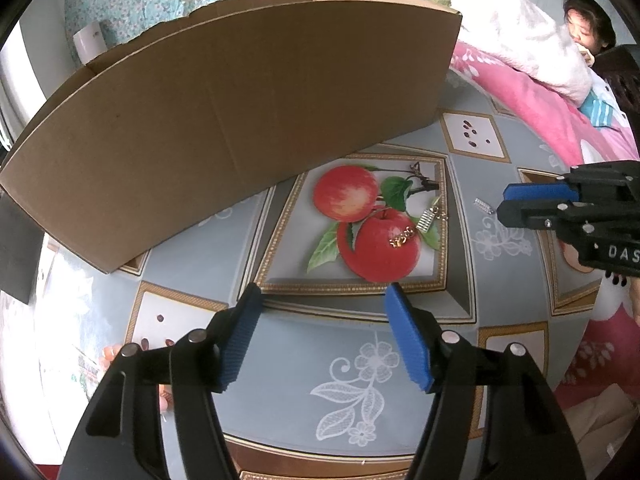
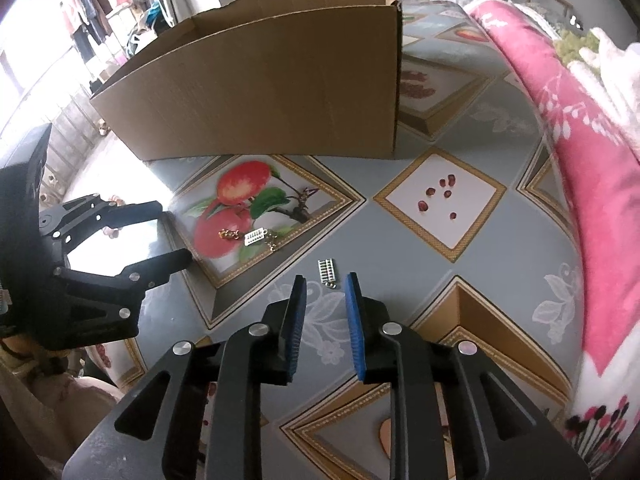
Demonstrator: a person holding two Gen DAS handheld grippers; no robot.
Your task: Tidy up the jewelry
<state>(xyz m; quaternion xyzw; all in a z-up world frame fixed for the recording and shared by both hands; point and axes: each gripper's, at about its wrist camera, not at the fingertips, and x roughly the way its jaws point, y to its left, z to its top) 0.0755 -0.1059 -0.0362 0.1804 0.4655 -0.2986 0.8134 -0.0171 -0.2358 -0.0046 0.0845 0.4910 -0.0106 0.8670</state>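
A gold chain with a silver rectangular pendant [image 1: 418, 229] lies on the printed apple of the tablecloth; it also shows in the right wrist view [image 2: 252, 237]. A small silver piece [image 2: 327, 271] lies loose on the grey cloth, also seen in the left wrist view [image 1: 483, 205]. My left gripper [image 1: 325, 300] is open and empty, just short of the chain. My right gripper [image 2: 326, 286] is narrowly open and empty, its tips just in front of the silver piece. A brown cardboard box [image 1: 224, 120] stands behind, open at the top [image 2: 260, 80].
The patterned tablecloth [image 2: 472, 264] covers the surface. A pink floral blanket [image 2: 580, 152] lies along the right side. A person [image 1: 588, 24] lies at the far right. Clothes hang in the room behind the box.
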